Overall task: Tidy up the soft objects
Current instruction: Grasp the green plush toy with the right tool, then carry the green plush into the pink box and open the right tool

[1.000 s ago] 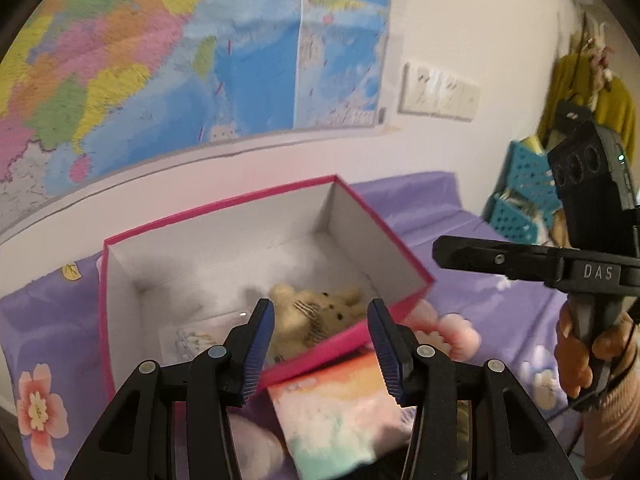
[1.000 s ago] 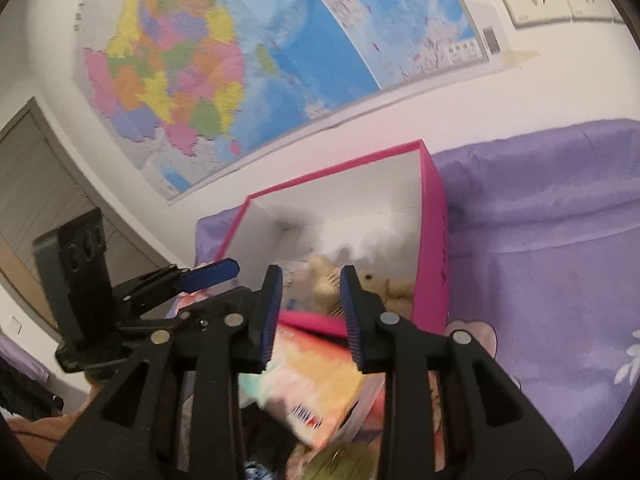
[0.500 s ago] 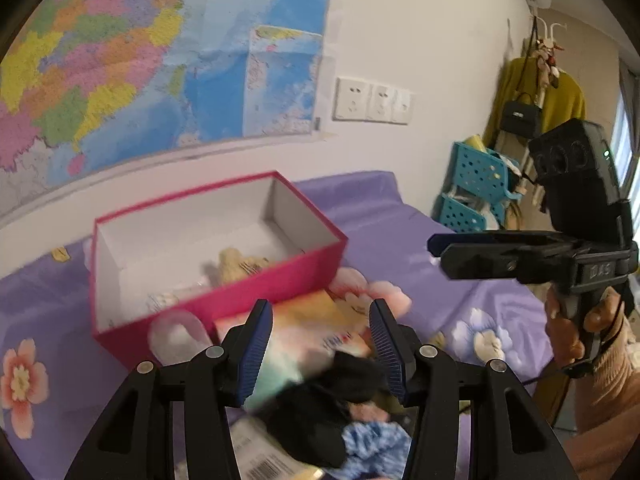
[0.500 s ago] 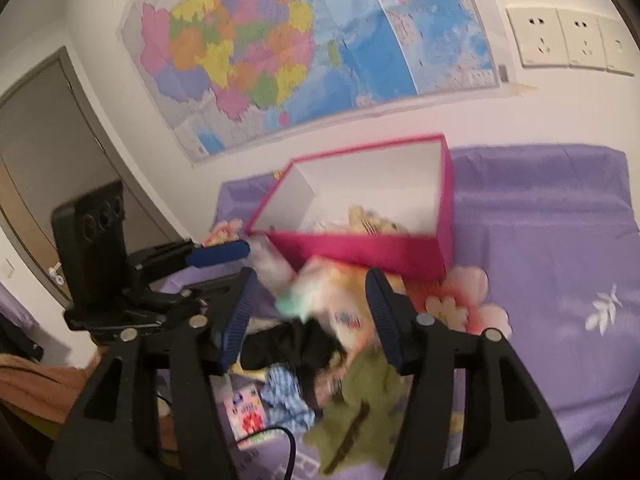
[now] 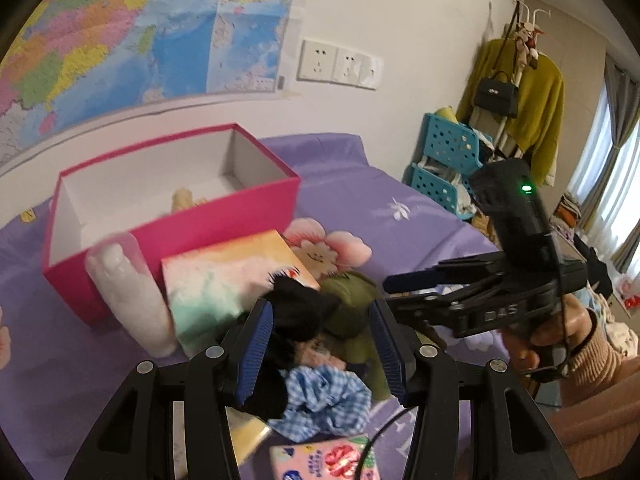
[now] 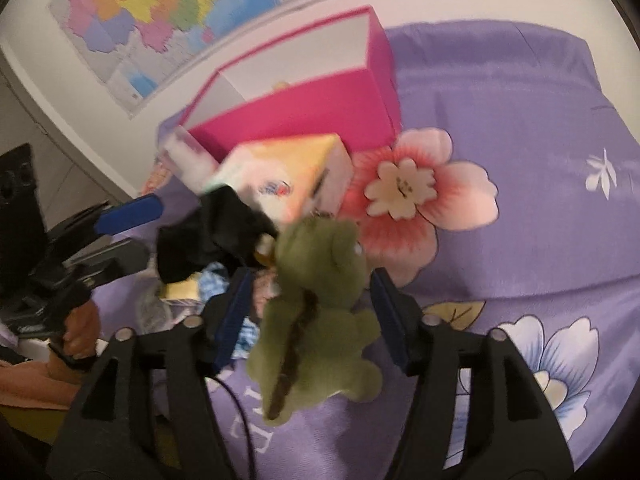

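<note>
A pink box (image 5: 224, 220) stands open on the purple bed, a beige plush toy (image 5: 184, 200) inside it. The box also shows in the right wrist view (image 6: 312, 116). In front lies a pile: a black cloth (image 5: 300, 312), a green plush toy (image 6: 316, 312), a blue checked scrunchie (image 5: 324, 400), a pastel tissue pack (image 5: 228, 280). My left gripper (image 5: 322, 352) is open above the pile. My right gripper (image 6: 310, 320) is open with its fingers either side of the green plush toy, which also shows in the left wrist view (image 5: 352, 304).
A white soft roll (image 5: 128, 296) leans at the box's front left. A pink packet (image 5: 324, 460) lies at the near edge. Blue crates (image 5: 448, 160) and a coat rack (image 5: 524, 92) stand beyond the bed's right end. A map (image 5: 120, 40) hangs on the wall.
Both grippers have pulled back from the box and tilted down over the pile. The right gripper has opened wider and now straddles the green plush toy.
</note>
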